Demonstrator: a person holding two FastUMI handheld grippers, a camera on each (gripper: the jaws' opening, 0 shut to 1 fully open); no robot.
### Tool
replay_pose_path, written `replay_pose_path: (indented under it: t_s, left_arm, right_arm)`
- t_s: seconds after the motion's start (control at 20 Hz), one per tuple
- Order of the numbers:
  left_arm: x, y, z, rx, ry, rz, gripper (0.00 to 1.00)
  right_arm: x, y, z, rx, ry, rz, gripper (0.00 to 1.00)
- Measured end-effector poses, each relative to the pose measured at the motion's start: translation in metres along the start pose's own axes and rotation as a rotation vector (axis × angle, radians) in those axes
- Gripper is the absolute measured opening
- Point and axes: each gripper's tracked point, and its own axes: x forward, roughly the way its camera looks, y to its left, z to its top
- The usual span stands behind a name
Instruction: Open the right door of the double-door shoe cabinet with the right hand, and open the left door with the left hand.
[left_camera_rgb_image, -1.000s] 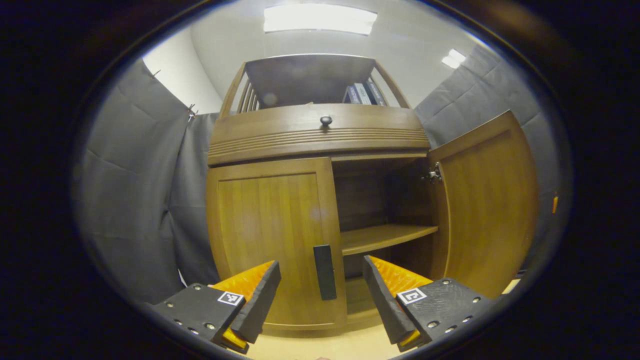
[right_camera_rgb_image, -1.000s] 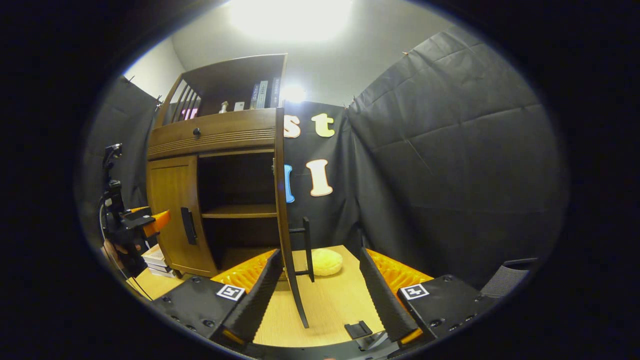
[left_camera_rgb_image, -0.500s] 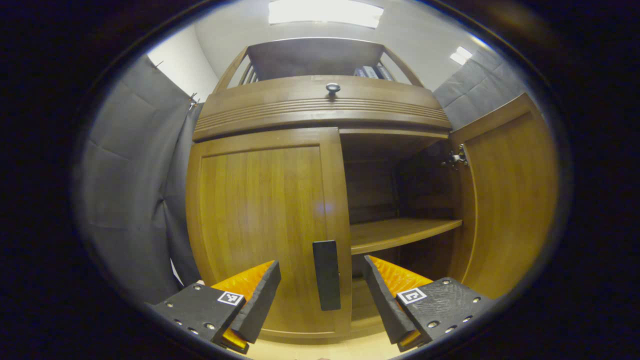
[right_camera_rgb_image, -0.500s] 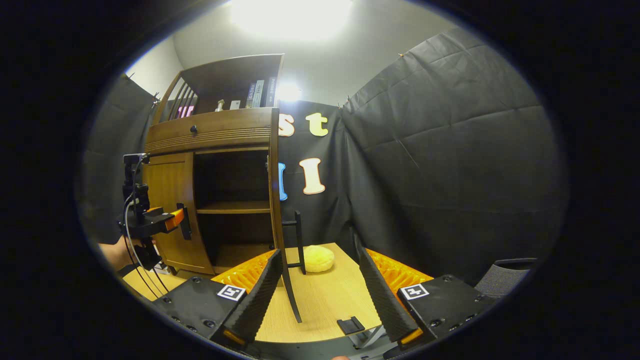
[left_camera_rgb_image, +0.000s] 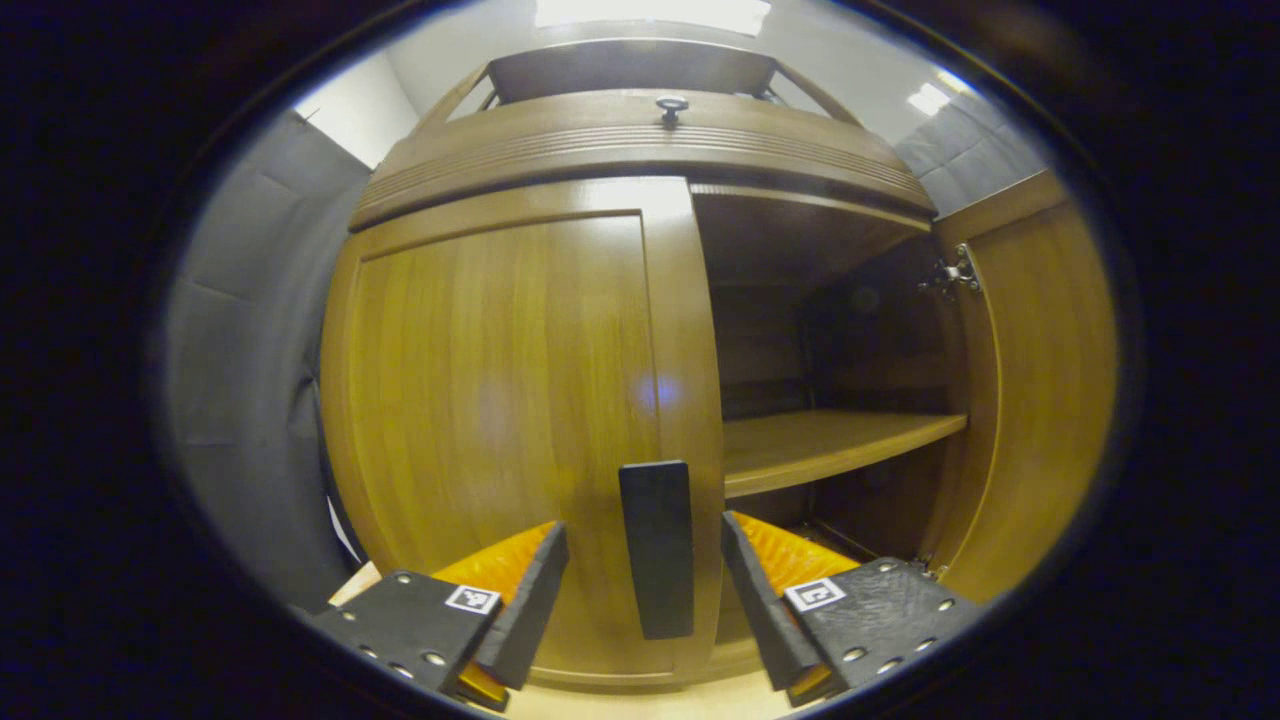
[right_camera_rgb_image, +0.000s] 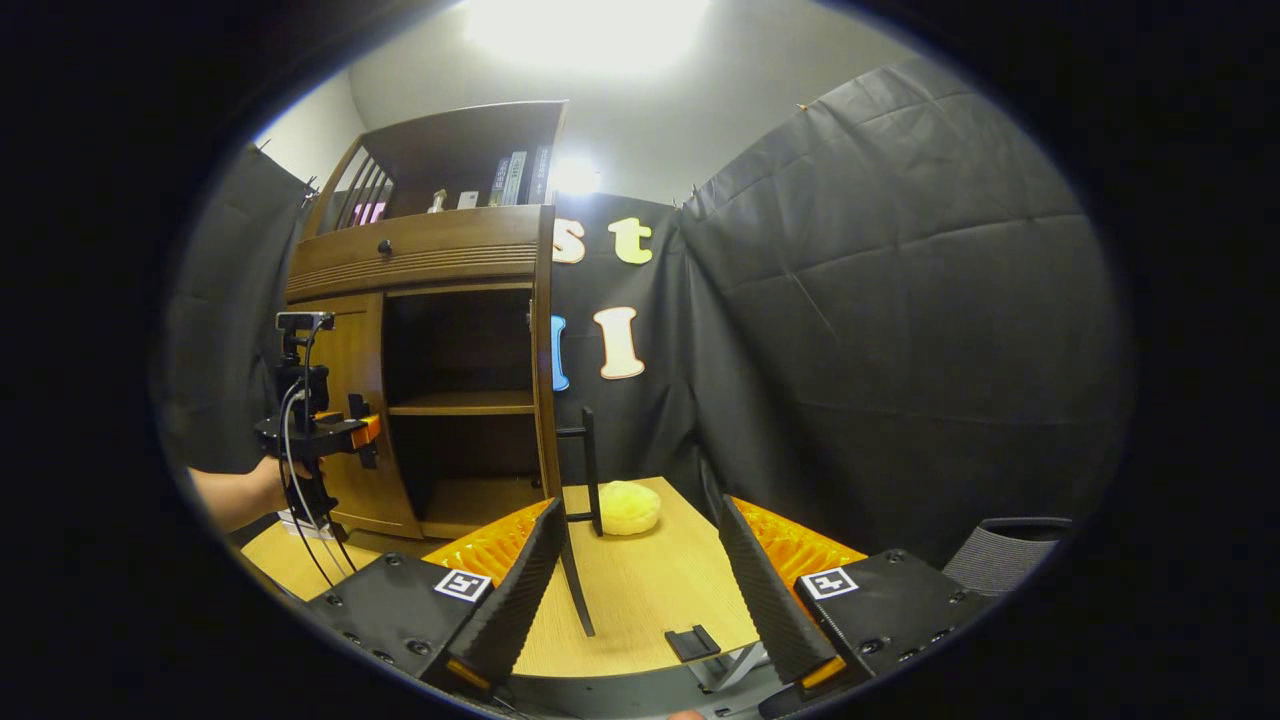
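A brown wooden shoe cabinet (left_camera_rgb_image: 640, 150) stands close in the left gripper view. Its left door (left_camera_rgb_image: 500, 400) is closed, with a dark vertical handle (left_camera_rgb_image: 656, 548) on its right edge. My left gripper (left_camera_rgb_image: 645, 600) is open, one finger on each side of that handle, not pressing it. The right door (left_camera_rgb_image: 1040, 380) is swung wide and an inner shelf (left_camera_rgb_image: 830, 450) shows. In the right gripper view that right door (right_camera_rgb_image: 550, 420) appears edge-on with its handle (right_camera_rgb_image: 590, 470), and my right gripper (right_camera_rgb_image: 640, 600) is open and holds nothing. The left gripper (right_camera_rgb_image: 350, 435) is at the left door there.
A yellow round pad (right_camera_rgb_image: 628, 507) lies on the light wooden floor (right_camera_rgb_image: 650, 590) behind the open door. Black cloth (right_camera_rgb_image: 900, 350) walls the booth on the right. A drawer knob (left_camera_rgb_image: 671, 104) sits above the doors. A hand (right_camera_rgb_image: 235, 495) holds the left gripper. Books (right_camera_rgb_image: 515, 178) stand on top.
My left gripper has moved in toward the left door until its handle sits between the fingers. My right gripper has backed slightly away from the open right door.
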Motion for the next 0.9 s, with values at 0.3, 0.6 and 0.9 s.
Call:
replay_pose_path:
  t_s: [0.3, 0.6, 0.9]
  left_arm:
    - [0.008, 0.001, -0.008, 0.020, 0.020, -0.002, 0.41]
    - [0.008, -0.002, -0.005, -0.025, 0.034, 0.004, 0.17]
    - [-0.023, 0.002, -0.004, -0.032, 0.037, -0.010, 0.22]
  right_arm:
    - [0.001, 0.004, -0.003, -0.003, 0.005, 0.012, 0.92]
    - [0.006, 0.008, -0.001, -0.005, -0.005, 0.028, 0.96]
    - [0.012, 0.026, 0.001, 0.003, -0.020, 0.080, 0.92]
